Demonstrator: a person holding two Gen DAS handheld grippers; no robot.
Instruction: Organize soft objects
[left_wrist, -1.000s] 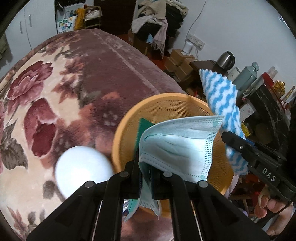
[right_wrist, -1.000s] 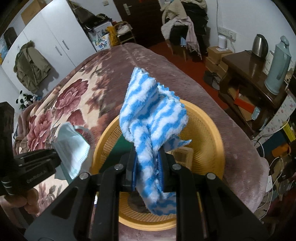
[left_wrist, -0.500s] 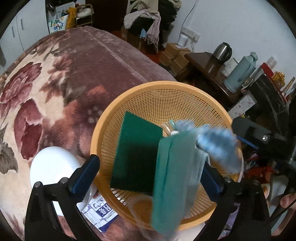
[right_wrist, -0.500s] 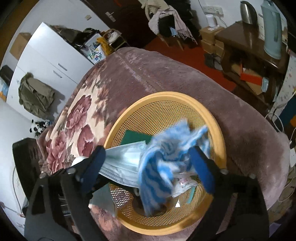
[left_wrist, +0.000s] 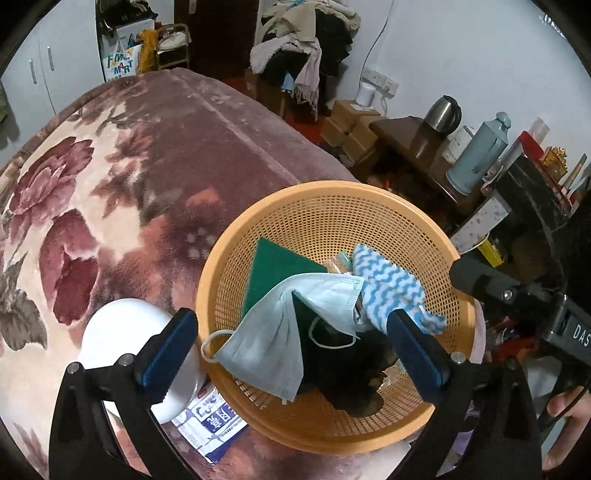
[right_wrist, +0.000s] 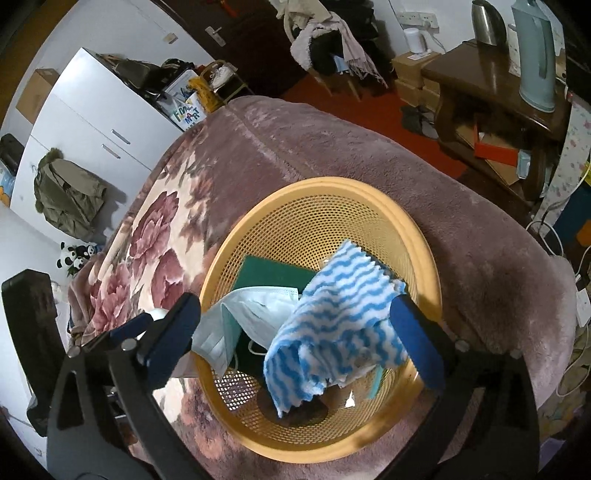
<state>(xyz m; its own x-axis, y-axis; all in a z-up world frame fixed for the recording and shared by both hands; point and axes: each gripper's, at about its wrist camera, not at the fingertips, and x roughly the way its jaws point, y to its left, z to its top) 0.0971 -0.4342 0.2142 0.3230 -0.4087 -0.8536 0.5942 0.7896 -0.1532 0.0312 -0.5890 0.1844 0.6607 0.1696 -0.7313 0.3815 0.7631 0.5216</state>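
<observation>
Face mask (left_wrist: 286, 325), pale blue and pleated, lies inside the orange perforated basket (left_wrist: 332, 206), draped over the rim at the basket's 8 o'clock edge in the left wrist view, with one ear loop hanging outside. A blue-and-white wavy-striped cloth (left_wrist: 391, 288) rests in the basket just beside the mask, toward 3 o'clock. A green scouring pad (left_wrist: 273, 269) lies under both, leaning on the basket wall toward 10 o'clock.

Left gripper (left_wrist: 291, 352) hovers above the basket with its jaws spread wide and nothing between them. Right gripper (right_wrist: 303, 341) likewise stands with jaws fully spread and empty; in its view the striped cloth (right_wrist: 332, 328) lies below the gap, apart from both fingers.

The basket sits on a floral plush blanket (left_wrist: 110, 192). A white round object (left_wrist: 122, 332) rests on the blanket at the basket's 8 o'clock side, touching a printed packet (left_wrist: 210, 417).
</observation>
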